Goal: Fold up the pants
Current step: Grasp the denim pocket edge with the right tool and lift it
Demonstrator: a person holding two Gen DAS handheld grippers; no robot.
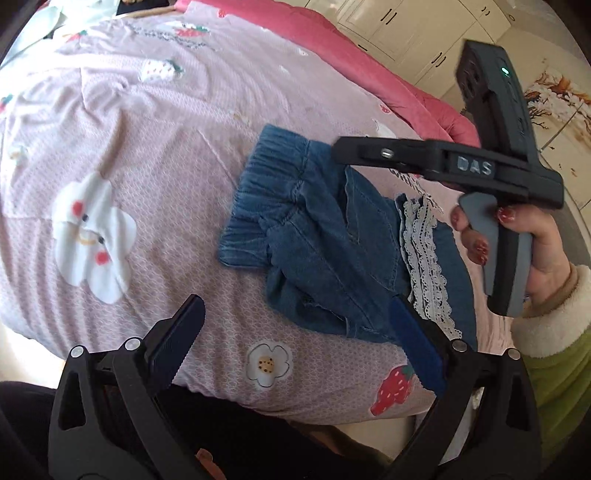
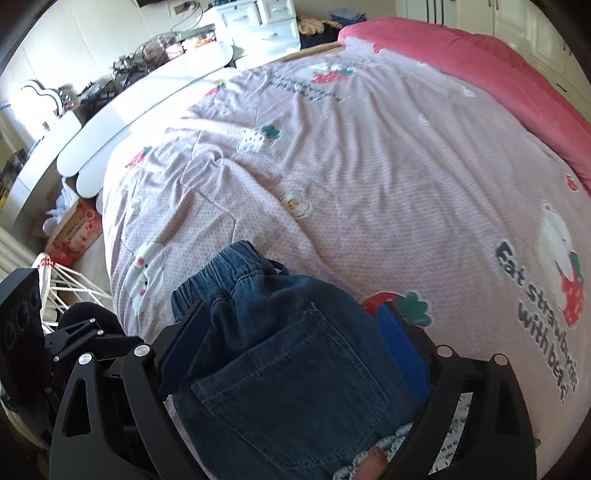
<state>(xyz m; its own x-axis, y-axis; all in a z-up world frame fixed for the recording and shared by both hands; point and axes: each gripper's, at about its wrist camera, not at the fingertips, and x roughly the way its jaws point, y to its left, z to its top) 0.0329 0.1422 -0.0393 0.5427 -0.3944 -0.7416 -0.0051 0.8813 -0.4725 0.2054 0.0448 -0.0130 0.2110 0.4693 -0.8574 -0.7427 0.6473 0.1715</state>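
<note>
Small blue denim pants (image 1: 314,236) lie folded in a bundle on the pink strawberry-print bedspread (image 1: 155,155), elastic waistband toward the left and white lace trim (image 1: 424,258) on the right. My left gripper (image 1: 299,343) hovers open near the bed's front edge, its right finger over the pants' lower corner. A hand with red nails holds my right gripper (image 1: 343,149) above the pants' far side. In the right wrist view the pants (image 2: 288,362) show a back pocket beneath and between the wide-open fingers of my right gripper (image 2: 293,347); the pads do not press on the cloth.
A red quilt (image 2: 498,81) lies along the bed's far side, with cream cupboards (image 1: 417,33) beyond. A white headboard (image 2: 147,107), a cluttered dresser (image 2: 255,26) and a cardboard box (image 2: 74,229) stand left of the bed. The bedspread (image 2: 369,166) beyond the pants is bare.
</note>
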